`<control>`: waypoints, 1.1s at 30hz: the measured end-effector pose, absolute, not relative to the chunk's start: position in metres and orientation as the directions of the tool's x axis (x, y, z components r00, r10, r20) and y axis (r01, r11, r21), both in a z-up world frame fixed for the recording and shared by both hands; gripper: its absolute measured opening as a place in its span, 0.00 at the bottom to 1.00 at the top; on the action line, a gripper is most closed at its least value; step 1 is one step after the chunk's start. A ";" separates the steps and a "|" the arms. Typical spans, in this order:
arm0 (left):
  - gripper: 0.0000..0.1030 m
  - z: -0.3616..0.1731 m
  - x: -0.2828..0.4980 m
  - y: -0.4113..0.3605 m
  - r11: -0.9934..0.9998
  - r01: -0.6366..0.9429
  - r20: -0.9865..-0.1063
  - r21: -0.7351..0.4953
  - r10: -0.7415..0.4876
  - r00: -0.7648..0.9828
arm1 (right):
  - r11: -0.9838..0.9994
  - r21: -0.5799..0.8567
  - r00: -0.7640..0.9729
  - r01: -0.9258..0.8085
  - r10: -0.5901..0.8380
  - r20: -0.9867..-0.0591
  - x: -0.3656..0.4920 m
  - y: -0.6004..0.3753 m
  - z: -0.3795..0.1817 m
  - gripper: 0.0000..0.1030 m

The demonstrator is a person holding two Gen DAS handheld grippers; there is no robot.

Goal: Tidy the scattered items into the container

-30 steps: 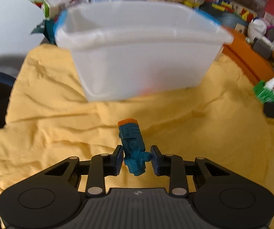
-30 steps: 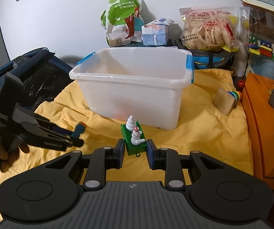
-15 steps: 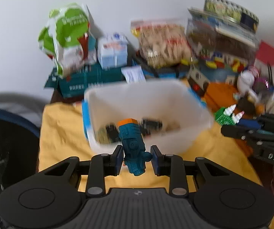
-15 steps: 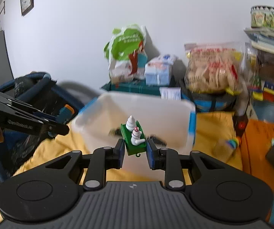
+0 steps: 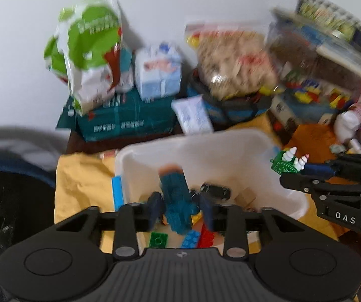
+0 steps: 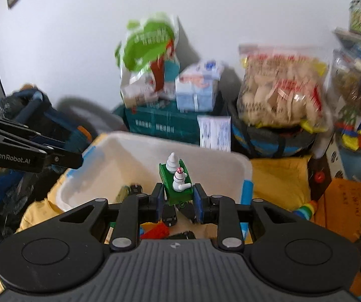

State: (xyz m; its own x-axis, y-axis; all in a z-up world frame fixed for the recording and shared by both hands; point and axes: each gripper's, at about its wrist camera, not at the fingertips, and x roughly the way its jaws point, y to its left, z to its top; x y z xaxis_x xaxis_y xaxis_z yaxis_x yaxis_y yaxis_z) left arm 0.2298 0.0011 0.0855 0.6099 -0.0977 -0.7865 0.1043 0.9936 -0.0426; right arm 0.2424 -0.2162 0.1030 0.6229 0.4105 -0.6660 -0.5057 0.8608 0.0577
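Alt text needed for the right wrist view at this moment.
The right gripper holds a small green toy block with white snowmen, jaws shut on it, above the white plastic bin that already holds toys. The left gripper reaches in from the left, over yellow cloth.

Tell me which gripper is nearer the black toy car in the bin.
Left. The left gripper hangs directly over the bin, just beside the car; the right gripper hovers at the bin's far right rim.

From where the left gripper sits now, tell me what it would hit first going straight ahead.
Probably the white bin's far inner wall. The left gripper, shut on the blue toy, points over the open bin; blur and unclear depth leave it uncertain.
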 end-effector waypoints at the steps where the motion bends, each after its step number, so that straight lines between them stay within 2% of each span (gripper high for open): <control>1: 0.69 0.081 0.238 0.001 0.995 0.094 -0.801 -0.030 -0.080 0.593 | 0.866 0.048 0.620 -0.498 0.394 -0.678 0.247 -0.213 0.100 0.60; 3: 0.71 0.073 0.247 0.002 0.997 0.071 -0.819 -0.010 -0.049 0.571 | 0.871 0.028 0.619 -0.491 0.372 -0.692 0.253 -0.210 0.095 0.74; 6: 0.71 0.066 0.253 0.005 0.999 0.050 -0.845 -0.006 -0.032 0.534 | 0.870 0.028 0.609 -0.492 0.366 -0.704 0.257 -0.209 0.094 0.74; 9: 0.74 0.062 0.253 0.006 0.999 0.051 -0.858 0.003 -0.024 0.514 | 0.878 0.040 0.611 -0.477 0.364 -0.703 0.256 -0.212 0.096 0.89; 13: 0.83 0.061 0.251 0.002 0.997 0.070 -0.878 0.042 0.003 0.479 | 0.890 0.045 0.597 -0.454 0.341 -0.726 0.254 -0.212 0.100 1.00; 19: 0.84 0.071 0.263 -0.002 0.993 0.082 -0.908 0.082 0.040 0.416 | 0.882 0.022 0.512 -0.472 0.294 -0.807 0.264 -0.195 0.117 1.00; 26: 0.84 0.095 0.279 -0.005 0.985 0.084 -0.908 0.151 0.104 0.406 | 0.891 0.031 0.479 -0.453 0.272 -0.834 0.277 -0.185 0.136 1.00; 33: 0.84 0.094 0.288 -0.002 0.990 0.061 -0.926 0.123 0.093 0.365 | 0.895 0.007 0.451 -0.445 0.230 -0.862 0.280 -0.178 0.130 1.00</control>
State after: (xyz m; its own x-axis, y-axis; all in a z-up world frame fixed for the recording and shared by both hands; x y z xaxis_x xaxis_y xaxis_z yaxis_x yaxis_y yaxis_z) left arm 0.2880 -0.0024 0.0943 0.3652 0.0929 -0.9263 0.0612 0.9905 0.1234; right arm 0.2799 -0.1777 0.1297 0.4510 0.2305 -0.8623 -0.4451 0.8954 0.0066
